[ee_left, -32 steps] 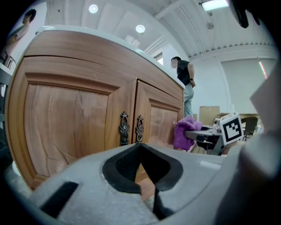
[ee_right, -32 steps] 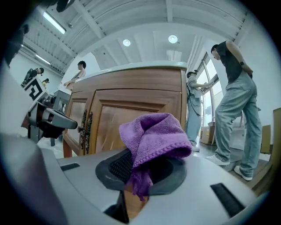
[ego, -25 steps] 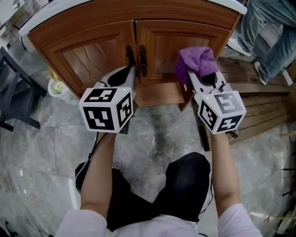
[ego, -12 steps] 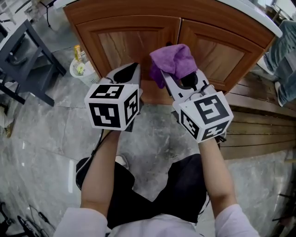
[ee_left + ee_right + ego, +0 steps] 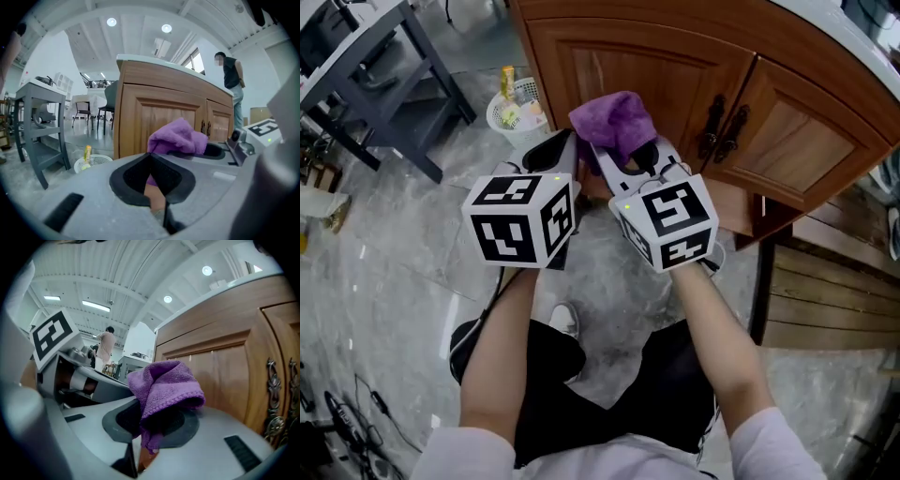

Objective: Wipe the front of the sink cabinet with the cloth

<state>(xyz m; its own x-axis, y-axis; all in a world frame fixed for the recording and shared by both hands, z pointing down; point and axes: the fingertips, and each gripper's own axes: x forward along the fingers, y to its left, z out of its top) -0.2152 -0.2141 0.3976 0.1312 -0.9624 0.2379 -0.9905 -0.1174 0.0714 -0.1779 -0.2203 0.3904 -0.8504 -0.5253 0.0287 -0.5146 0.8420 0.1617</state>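
My right gripper [image 5: 623, 157] is clenched on the purple cloth [image 5: 614, 120]. In the right gripper view the cloth [image 5: 164, 390] is pinched low between my two dark pads and bunches up over them in a folded hood, so this gripper [image 5: 149, 430] is full of fabric. In the centre of the head view the bundle sits against the lower part of the left-hand door of the sink cabinet [image 5: 675, 75]. I cannot tell whether the fabric actually presses on the wood. In the right gripper view the door panel fills the right half of the frame behind the cloth, with the dark ornate handles [image 5: 276, 399] at the far right edge.

My left gripper [image 5: 562, 142] is closed with nothing in it. In the left gripper view its black pads [image 5: 140, 171] meet at their tips, and the purple bundle shows just beyond them, right of centre. In the head view it sits just left of my right gripper, close beside it, pointing at the cabinet's lower left corner.

A white basket [image 5: 517, 111] stands on the grey marbled floor [image 5: 412, 244] left of the cabinet, near the top of the head view. A dark grey stand [image 5: 384, 75] fills the upper left corner. A person [image 5: 232, 79] stands at the cabinet's far end, at the upper right of the left gripper view.
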